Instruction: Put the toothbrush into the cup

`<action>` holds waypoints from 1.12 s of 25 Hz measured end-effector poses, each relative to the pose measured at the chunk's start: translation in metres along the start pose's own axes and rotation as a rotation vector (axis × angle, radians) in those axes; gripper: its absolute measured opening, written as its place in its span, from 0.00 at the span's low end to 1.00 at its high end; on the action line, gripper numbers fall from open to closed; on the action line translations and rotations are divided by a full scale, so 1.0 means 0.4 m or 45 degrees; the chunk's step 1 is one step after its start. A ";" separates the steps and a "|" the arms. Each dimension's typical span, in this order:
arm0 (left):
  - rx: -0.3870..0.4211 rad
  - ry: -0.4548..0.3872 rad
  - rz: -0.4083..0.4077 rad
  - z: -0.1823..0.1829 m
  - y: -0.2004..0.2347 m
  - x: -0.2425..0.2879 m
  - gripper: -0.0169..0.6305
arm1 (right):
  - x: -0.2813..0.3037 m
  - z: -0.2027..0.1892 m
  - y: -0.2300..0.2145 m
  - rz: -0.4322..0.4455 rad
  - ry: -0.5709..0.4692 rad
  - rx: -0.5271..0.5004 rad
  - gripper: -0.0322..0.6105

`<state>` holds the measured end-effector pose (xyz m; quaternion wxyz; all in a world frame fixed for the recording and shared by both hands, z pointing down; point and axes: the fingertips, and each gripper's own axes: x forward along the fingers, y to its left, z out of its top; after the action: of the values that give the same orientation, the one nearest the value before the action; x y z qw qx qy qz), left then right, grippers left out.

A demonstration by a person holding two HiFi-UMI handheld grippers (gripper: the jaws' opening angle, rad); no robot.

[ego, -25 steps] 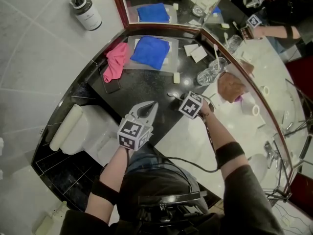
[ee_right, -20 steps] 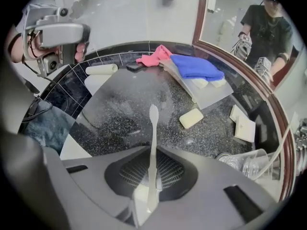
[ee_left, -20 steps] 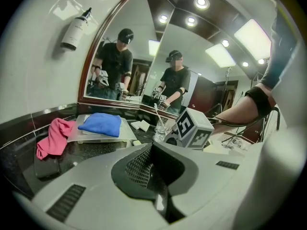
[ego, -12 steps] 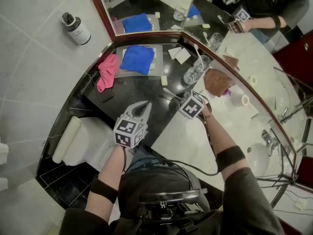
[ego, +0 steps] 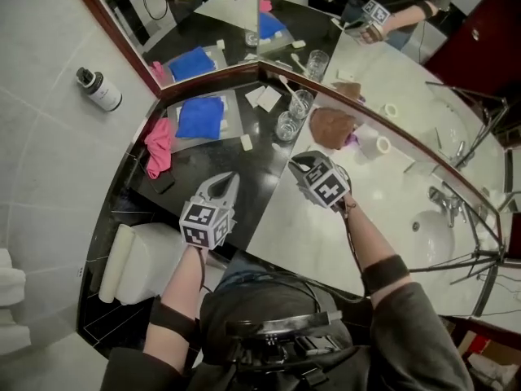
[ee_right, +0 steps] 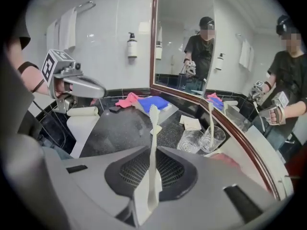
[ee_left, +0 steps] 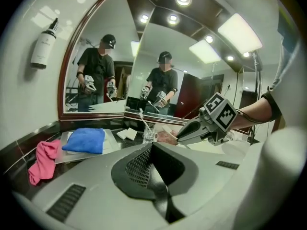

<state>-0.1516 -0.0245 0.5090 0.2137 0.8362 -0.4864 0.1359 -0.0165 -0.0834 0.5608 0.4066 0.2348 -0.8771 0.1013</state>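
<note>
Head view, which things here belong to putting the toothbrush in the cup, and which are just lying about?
Job: slim white toothbrush, gripped by the right gripper; empty clear glass cup; second clear glass cup with a toothbrush in it.
Lying about: folded blue cloth; crumpled pink cloth; white pump bottle on the wall; rolled white towel.

Bathroom: mirror (ego: 163, 23), basin (ego: 440, 239), vanity counter (ego: 203, 163)

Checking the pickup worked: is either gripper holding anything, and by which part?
The right gripper holds the toothbrush by its handle end, brush head pointing away. The left gripper is shut and empty.
</note>
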 end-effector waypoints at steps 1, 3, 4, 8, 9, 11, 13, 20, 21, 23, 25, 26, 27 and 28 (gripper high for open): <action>0.011 0.002 -0.010 0.004 -0.009 0.003 0.03 | -0.020 -0.004 -0.006 -0.021 -0.031 0.034 0.15; 0.029 0.007 -0.028 0.010 -0.029 0.007 0.03 | -0.061 -0.014 -0.017 -0.065 -0.087 0.086 0.15; 0.036 0.009 -0.036 0.012 -0.040 0.008 0.03 | -0.082 -0.021 -0.021 -0.086 -0.114 0.110 0.15; 0.037 0.007 -0.066 0.019 -0.077 0.011 0.03 | -0.168 -0.045 -0.038 -0.173 -0.255 0.248 0.15; 0.034 0.005 -0.072 0.020 -0.085 0.011 0.03 | -0.191 -0.050 -0.042 -0.193 -0.296 0.291 0.15; 0.038 0.007 -0.083 0.019 -0.099 0.011 0.03 | -0.233 -0.064 -0.048 -0.233 -0.377 0.370 0.15; 0.047 0.012 -0.093 0.015 -0.115 0.014 0.03 | -0.269 -0.084 -0.050 -0.273 -0.445 0.437 0.15; 0.086 0.047 -0.128 -0.020 -0.172 0.042 0.03 | -0.302 -0.187 -0.052 -0.357 -0.540 0.580 0.15; 0.097 0.055 -0.133 -0.026 -0.177 0.046 0.03 | -0.299 -0.198 -0.052 -0.364 -0.553 0.602 0.15; 0.115 0.067 -0.143 -0.035 -0.182 0.055 0.03 | -0.295 -0.204 -0.051 -0.372 -0.592 0.650 0.15; 0.130 0.070 -0.152 -0.035 -0.181 0.068 0.03 | -0.289 -0.195 -0.059 -0.378 -0.638 0.697 0.15; 0.137 0.070 -0.156 -0.033 -0.178 0.077 0.03 | -0.283 -0.189 -0.068 -0.380 -0.661 0.719 0.15; 0.142 0.068 -0.158 -0.029 -0.176 0.088 0.03 | -0.276 -0.185 -0.081 -0.384 -0.682 0.740 0.15; 0.147 0.065 -0.160 -0.024 -0.173 0.100 0.03 | -0.266 -0.182 -0.096 -0.390 -0.702 0.761 0.15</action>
<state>-0.0720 -0.0201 0.5192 0.1855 0.8723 -0.4188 0.1713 0.1105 -0.0549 0.5265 0.0815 0.4881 -0.8400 0.2226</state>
